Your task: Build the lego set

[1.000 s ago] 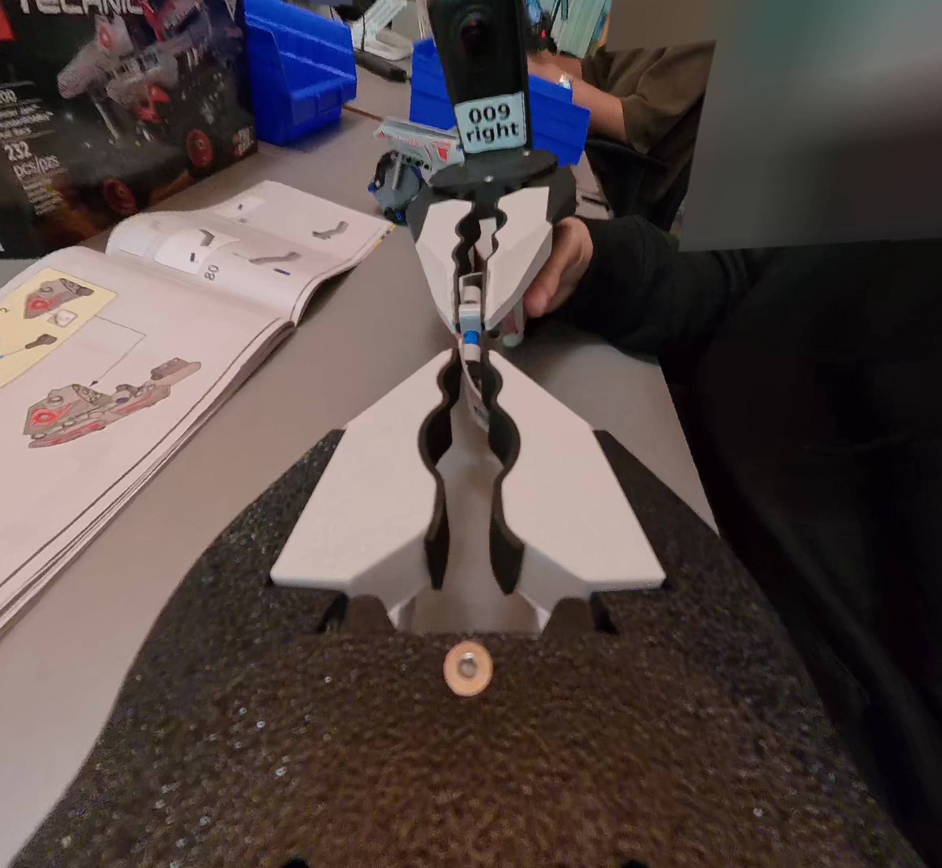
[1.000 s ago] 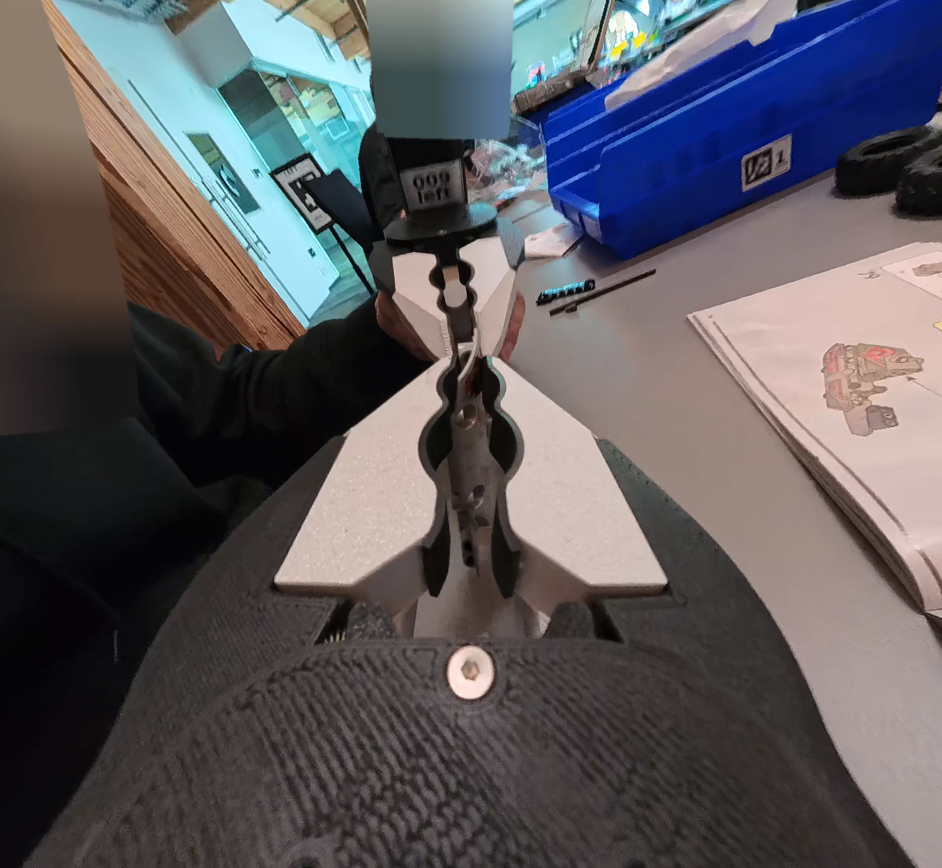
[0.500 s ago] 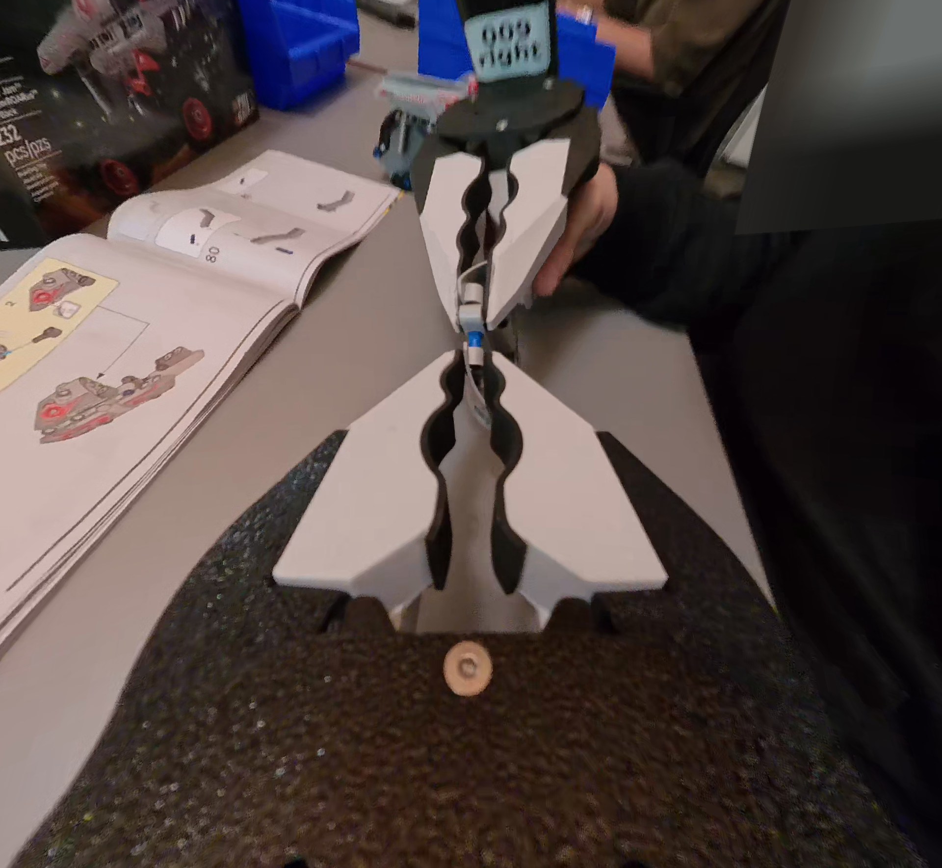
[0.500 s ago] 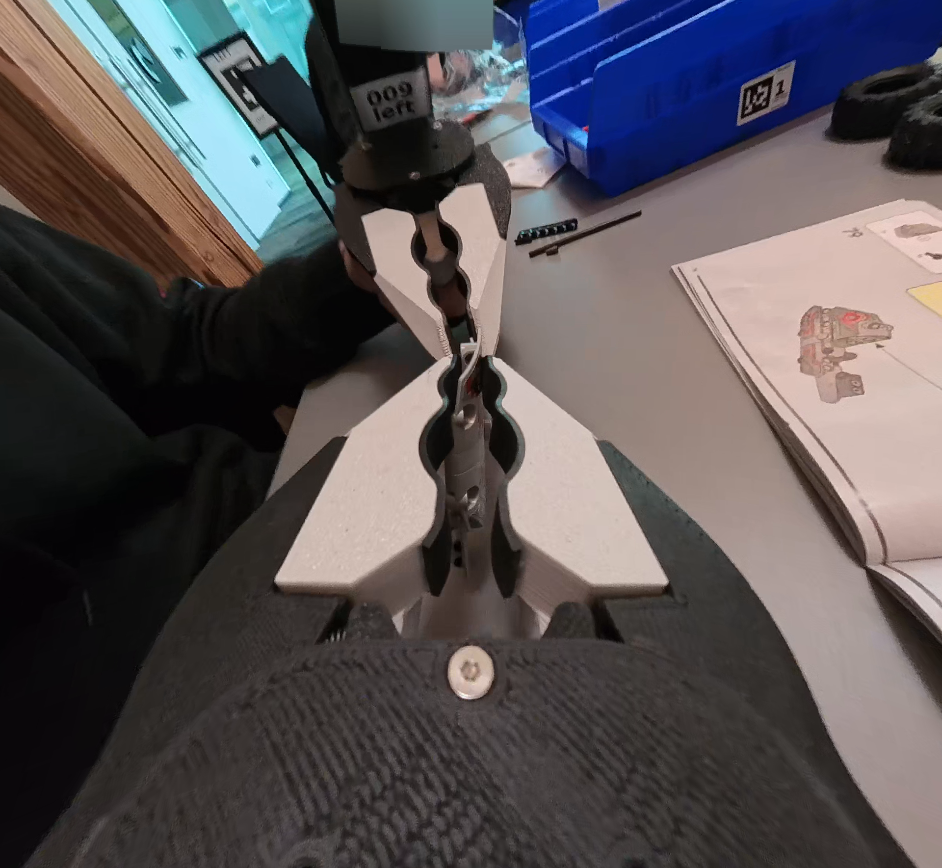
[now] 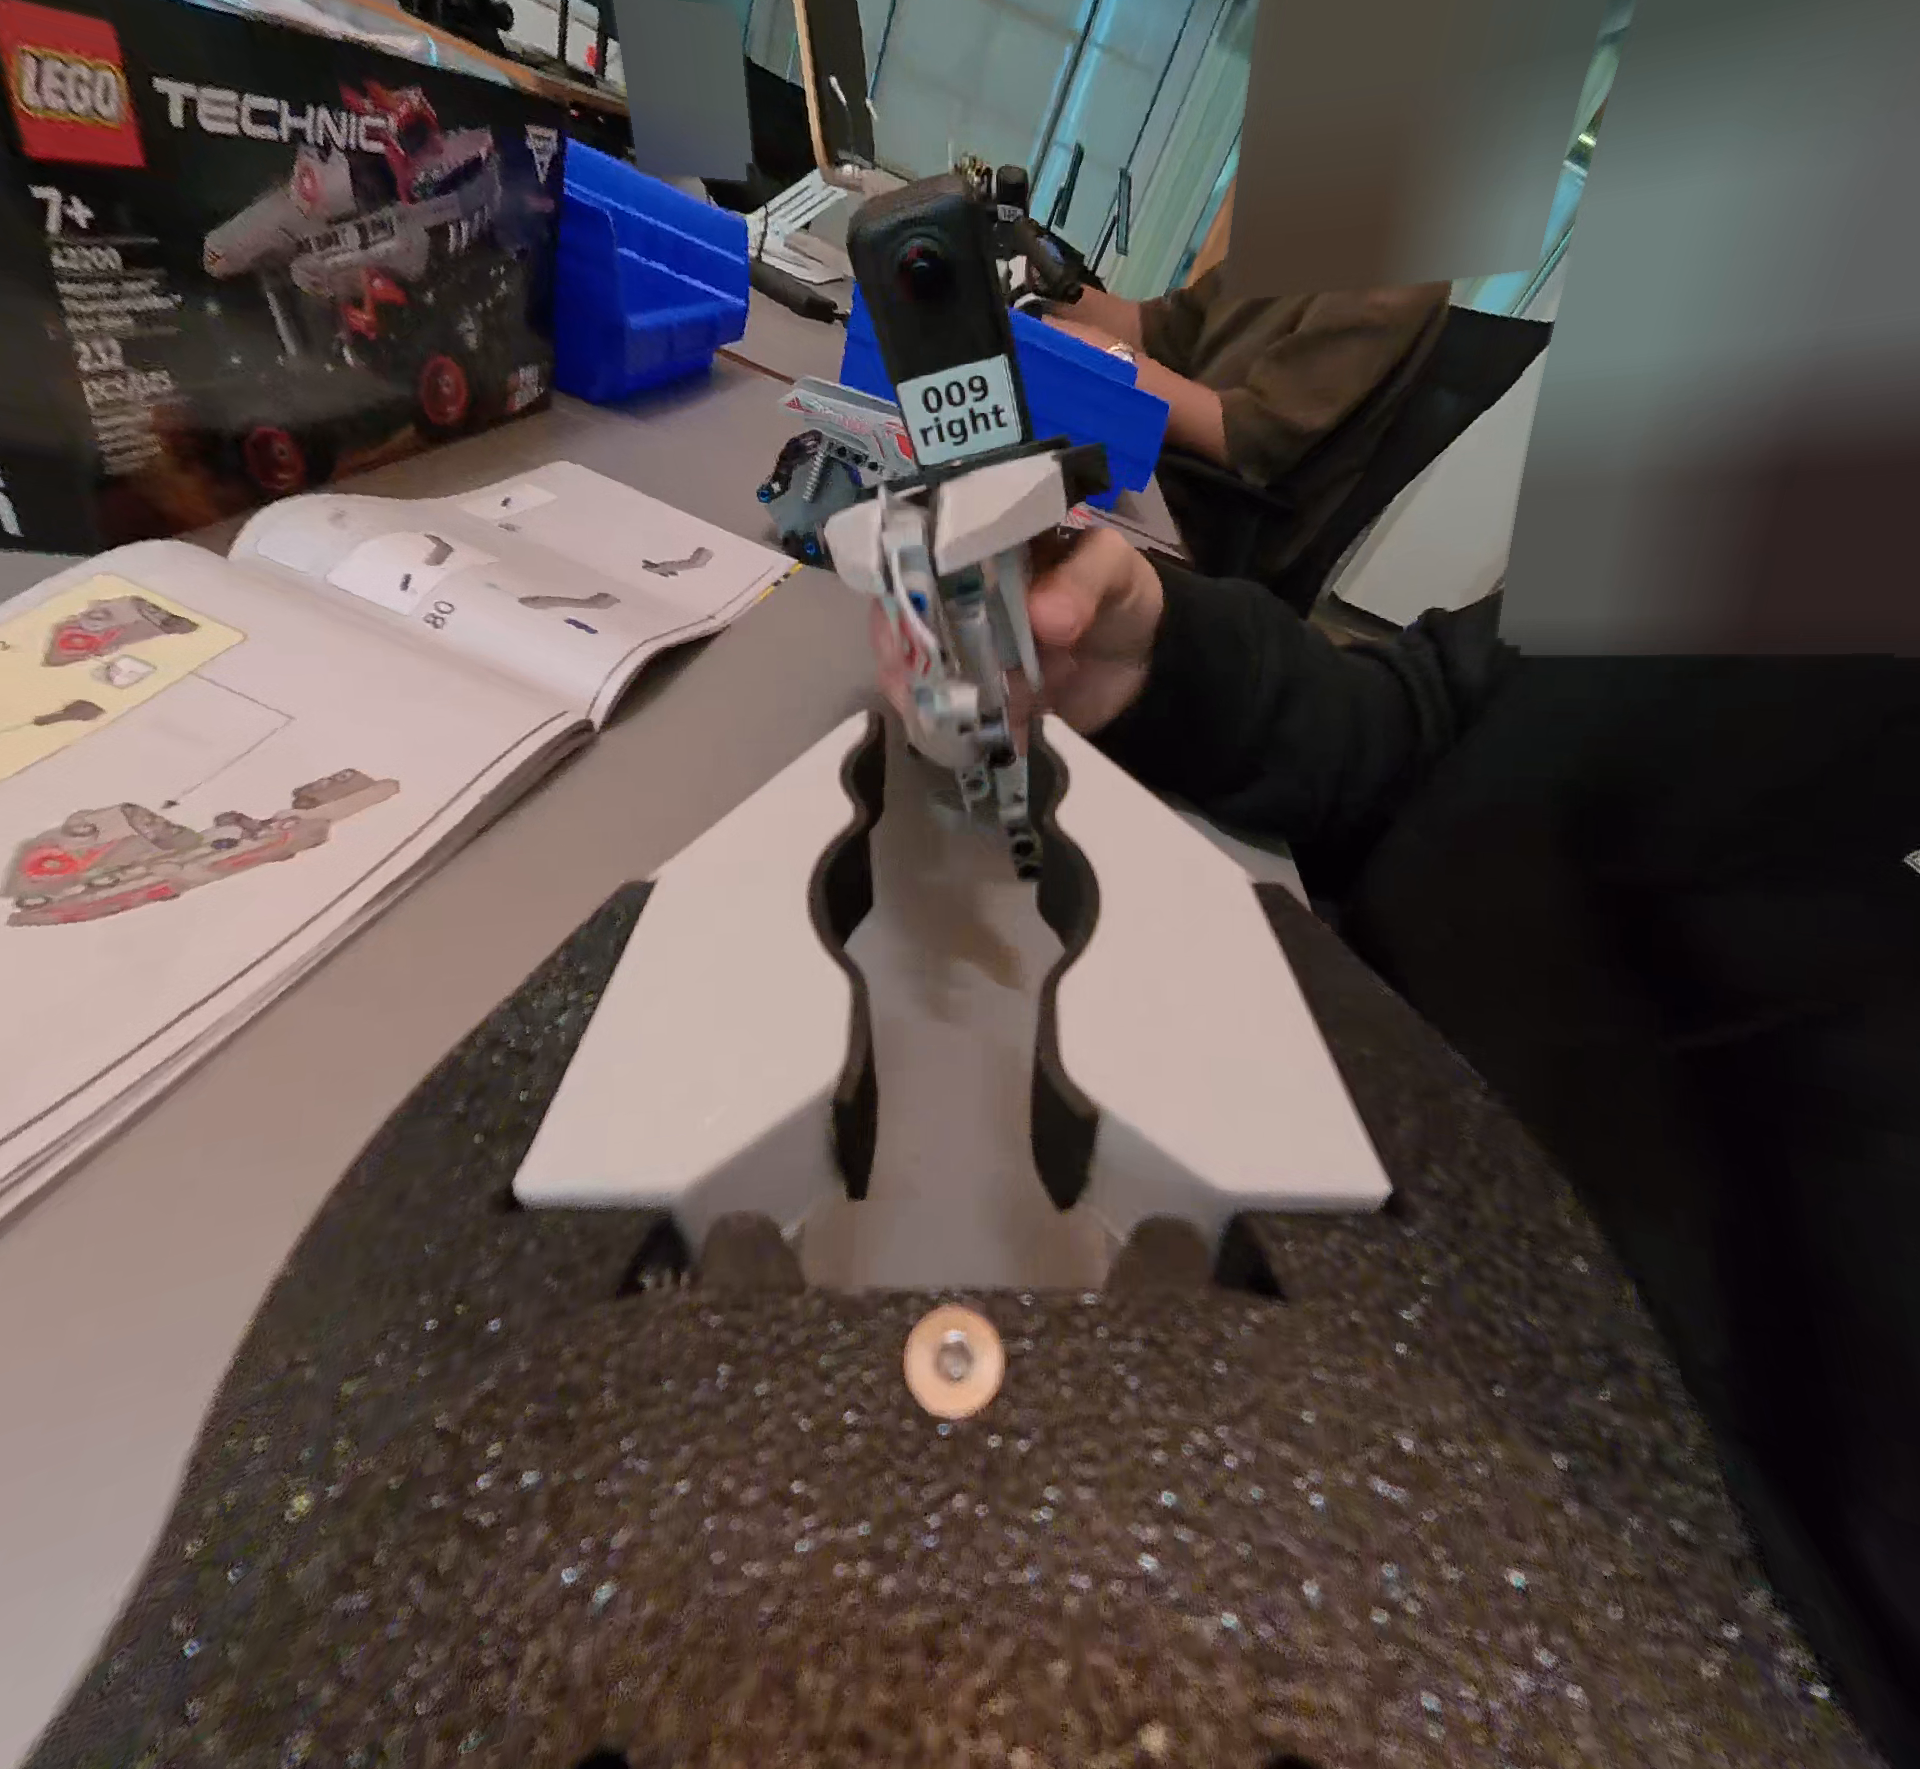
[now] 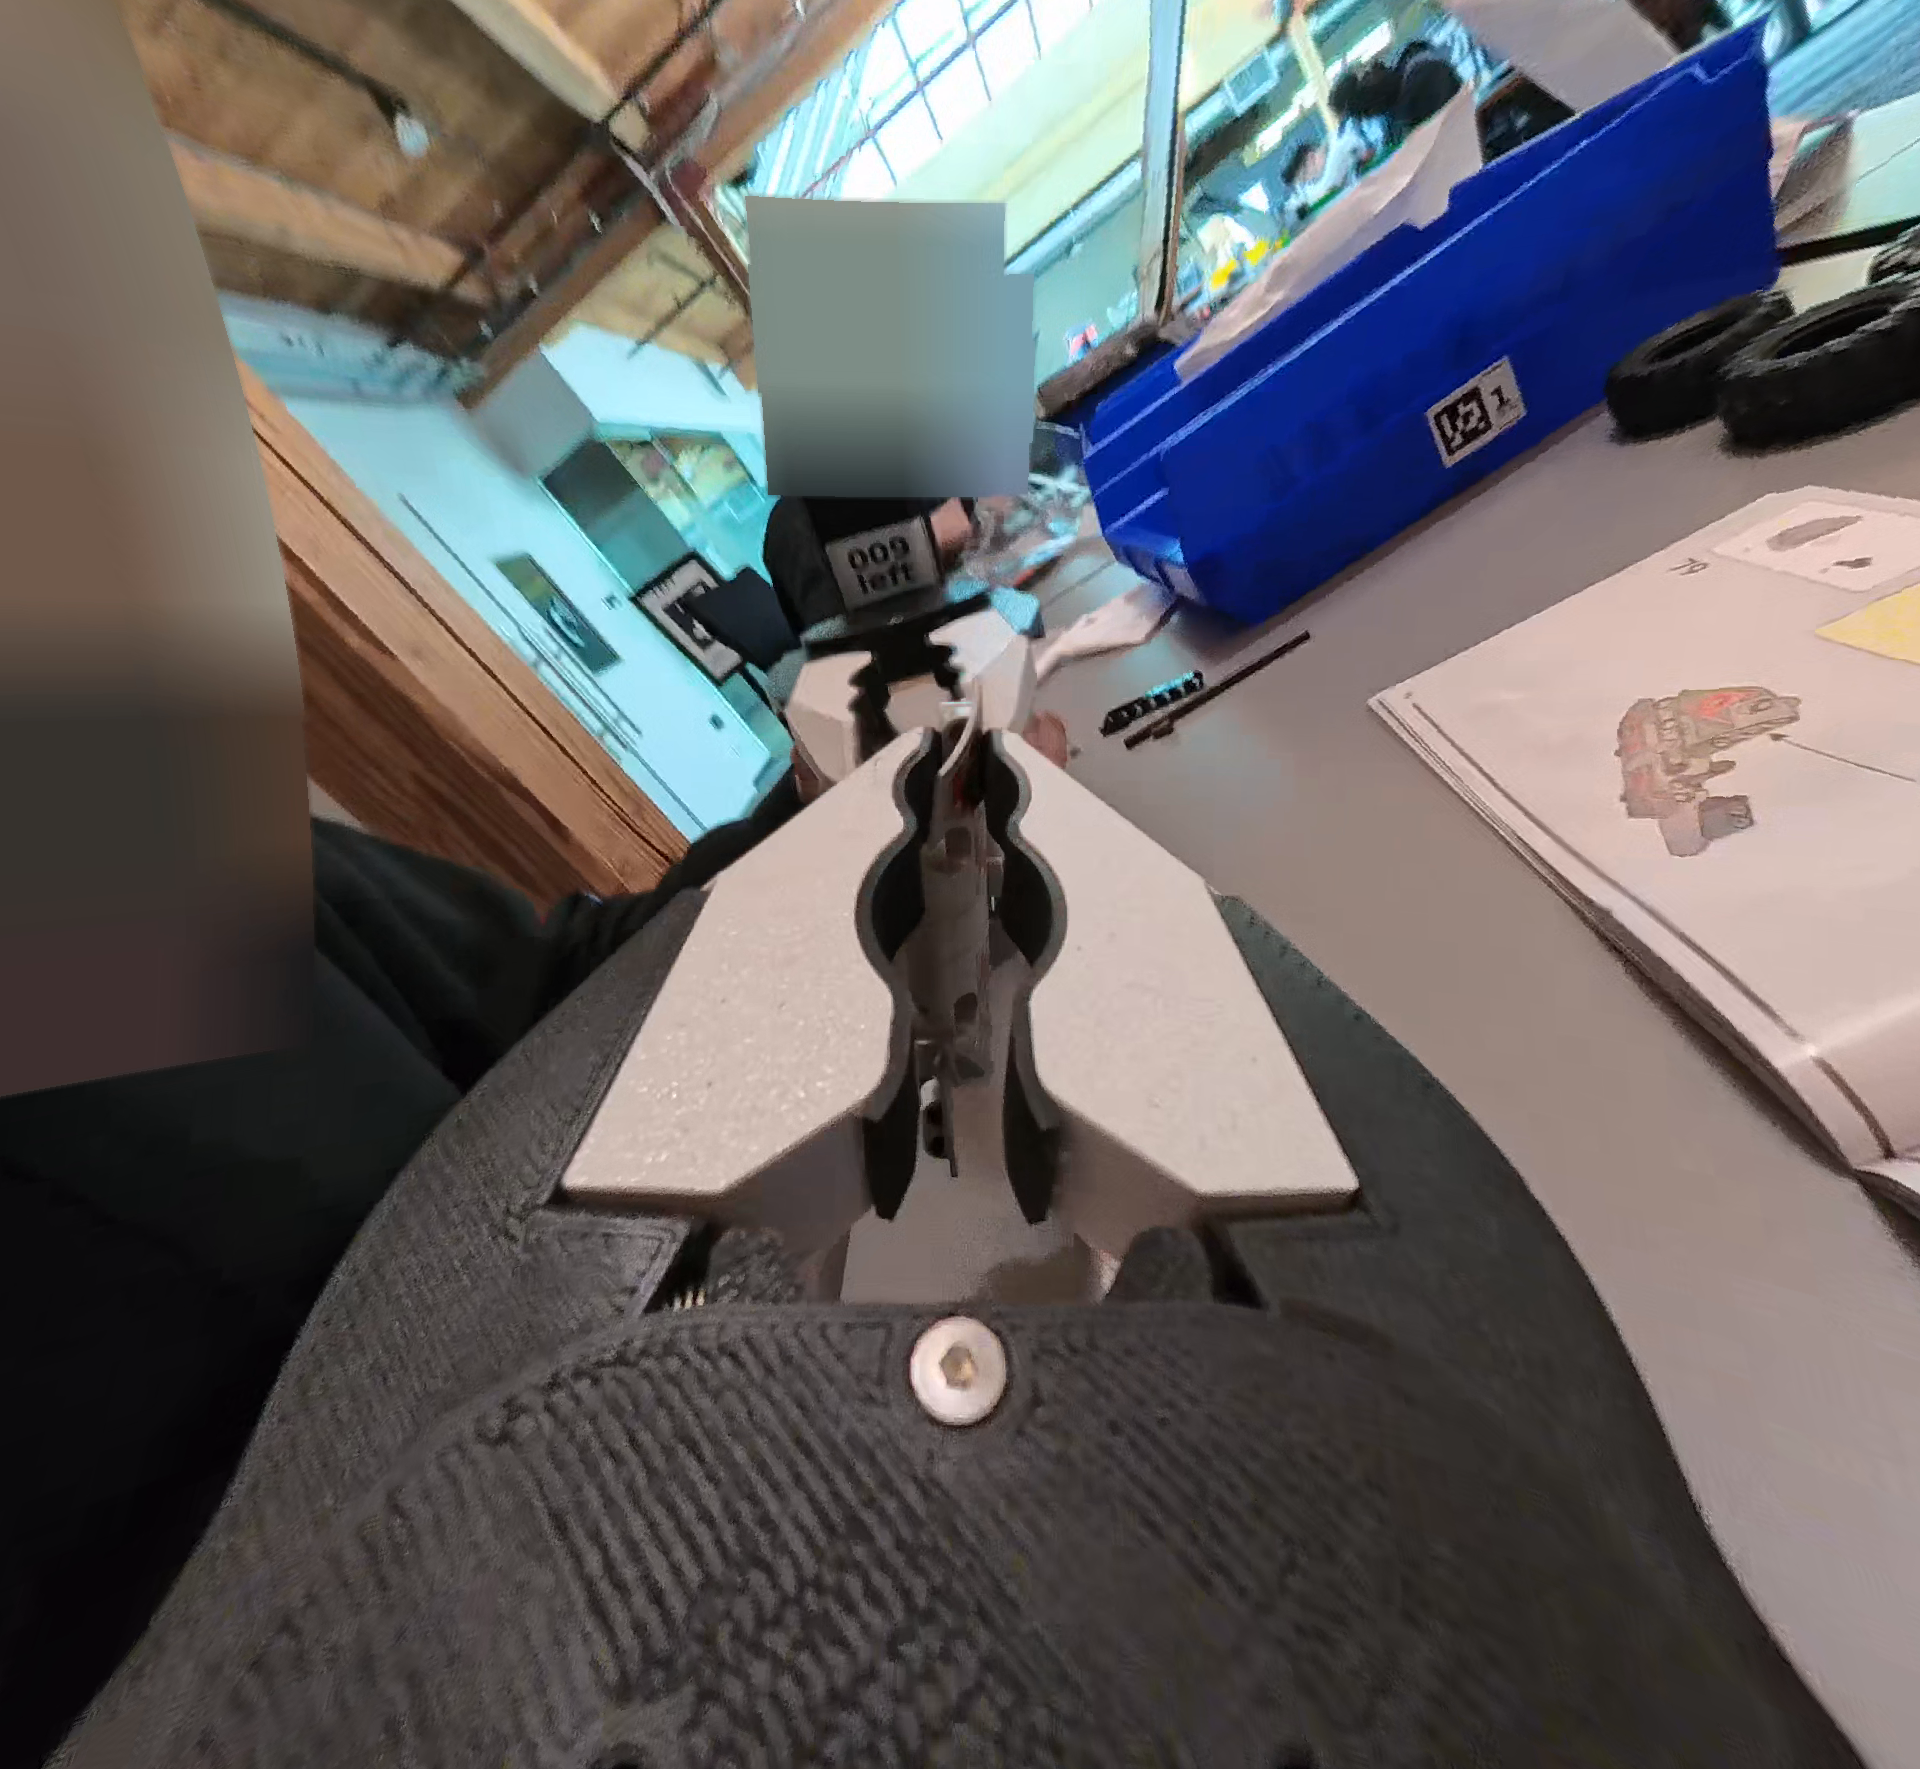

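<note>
Gripping a grey lego assembly (image 6: 954, 950), the right gripper (image 6: 961, 763) is seen closed; the left gripper (image 5: 956, 784) appears spread open, seemingly empty.

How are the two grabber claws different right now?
The left gripper is open with nothing between its fingers, while the right gripper is shut on the grey lego piece. The left gripper's body is speckled black; the right gripper's body is ribbed dark grey. They share white fingers with wavy black pads, and both point at each other above the grey table.
</note>
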Demonstrator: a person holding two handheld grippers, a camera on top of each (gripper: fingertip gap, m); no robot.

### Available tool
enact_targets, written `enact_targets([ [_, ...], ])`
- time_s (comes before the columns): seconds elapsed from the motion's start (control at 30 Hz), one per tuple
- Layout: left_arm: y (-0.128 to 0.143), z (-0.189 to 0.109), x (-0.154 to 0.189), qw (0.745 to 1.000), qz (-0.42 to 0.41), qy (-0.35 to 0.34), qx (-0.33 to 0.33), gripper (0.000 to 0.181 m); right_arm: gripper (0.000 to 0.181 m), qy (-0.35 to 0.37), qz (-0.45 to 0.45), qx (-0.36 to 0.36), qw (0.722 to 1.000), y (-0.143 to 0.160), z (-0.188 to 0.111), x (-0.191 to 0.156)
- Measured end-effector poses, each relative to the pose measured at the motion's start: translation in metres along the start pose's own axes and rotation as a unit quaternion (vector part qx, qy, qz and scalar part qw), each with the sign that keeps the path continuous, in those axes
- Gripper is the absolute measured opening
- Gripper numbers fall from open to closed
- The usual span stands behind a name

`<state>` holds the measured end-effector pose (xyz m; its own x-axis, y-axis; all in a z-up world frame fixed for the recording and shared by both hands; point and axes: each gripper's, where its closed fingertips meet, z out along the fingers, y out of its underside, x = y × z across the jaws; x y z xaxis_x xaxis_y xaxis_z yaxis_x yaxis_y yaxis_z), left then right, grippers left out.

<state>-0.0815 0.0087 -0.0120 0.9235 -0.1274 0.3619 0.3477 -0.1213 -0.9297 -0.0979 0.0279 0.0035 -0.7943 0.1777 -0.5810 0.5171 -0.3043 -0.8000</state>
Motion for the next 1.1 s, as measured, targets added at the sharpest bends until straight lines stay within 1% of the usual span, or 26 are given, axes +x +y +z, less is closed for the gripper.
enact_targets([
  [0.07,0.004,0.006,0.001,1.000,-0.006,0.001,-0.008,0.024,0.006,-0.013,0.015,0.020,1.000,-0.005,0.000,-0.003],
  [0.13,0.004,0.010,0.001,1.000,-0.010,-0.001,-0.006,0.011,0.006,-0.017,0.021,0.019,0.999,-0.003,0.001,-0.003],
  [0.23,0.002,0.008,-0.003,1.000,-0.008,-0.015,-0.003,0.010,0.006,-0.015,0.015,0.025,0.999,-0.005,0.001,-0.003],
  [0.3,-0.005,0.005,-0.004,0.999,-0.029,-0.012,0.021,0.010,0.007,-0.008,0.006,0.021,1.000,-0.004,0.001,-0.001],
  [0.37,-0.010,0.000,-0.007,0.997,-0.062,-0.008,0.039,0.010,0.024,0.009,0.004,0.013,1.000,-0.002,0.000,0.004],
  [0.43,-0.009,-0.001,-0.014,0.996,-0.072,-0.022,0.044,0.010,0.024,0.014,0.006,-0.002,1.000,0.002,0.001,0.006],
  [0.5,-0.012,-0.002,-0.016,0.994,-0.089,-0.025,0.056,0.010,0.032,0.008,0.014,-0.025,1.000,0.011,0.004,0.005],
  [0.57,-0.015,-0.003,-0.016,0.992,-0.104,-0.022,0.066,0.009,0.033,0.001,0.020,-0.051,0.999,0.020,0.008,0.003],
  [0.63,-0.016,-0.003,-0.017,0.990,-0.123,-0.022,0.068,0.009,0.017,-0.002,0.016,-0.044,0.999,0.018,0.010,0.000],
  [0.7,-0.015,-0.003,-0.016,0.990,-0.126,-0.024,0.063,0.009,0.015,0.001,0.016,-0.037,0.999,0.017,0.010,0.001],
  [0.87,-0.017,0.001,-0.014,0.989,-0.128,-0.041,0.056,0.010,0.015,-0.008,0.047,-0.038,0.998,0.019,0.010,-0.001],
  [0.9,-0.017,0.003,-0.011,0.990,-0.128,-0.035,0.053,0.010,0.015,-0.013,0.054,-0.050,0.997,0.023,0.011,-0.002],
  [0.97,-0.020,0.006,-0.010,0.987,-0.140,-0.029,0.068,0.010,0.015,-0.029,0.052,-0.069,0.996,0.030,0.012,-0.008],
  [1.03,-0.022,0.006,-0.011,0.987,-0.144,-0.029,0.073,0.010,0.015,-0.034,0.057,-0.059,0.996,0.026,0.012,-0.008],
  [1.1,-0.031,0.005,-0.009,0.987,-0.130,-0.026,0.094,0.010,0.014,-0.041,0.067,-0.046,0.996,0.022,0.012,-0.009],
])
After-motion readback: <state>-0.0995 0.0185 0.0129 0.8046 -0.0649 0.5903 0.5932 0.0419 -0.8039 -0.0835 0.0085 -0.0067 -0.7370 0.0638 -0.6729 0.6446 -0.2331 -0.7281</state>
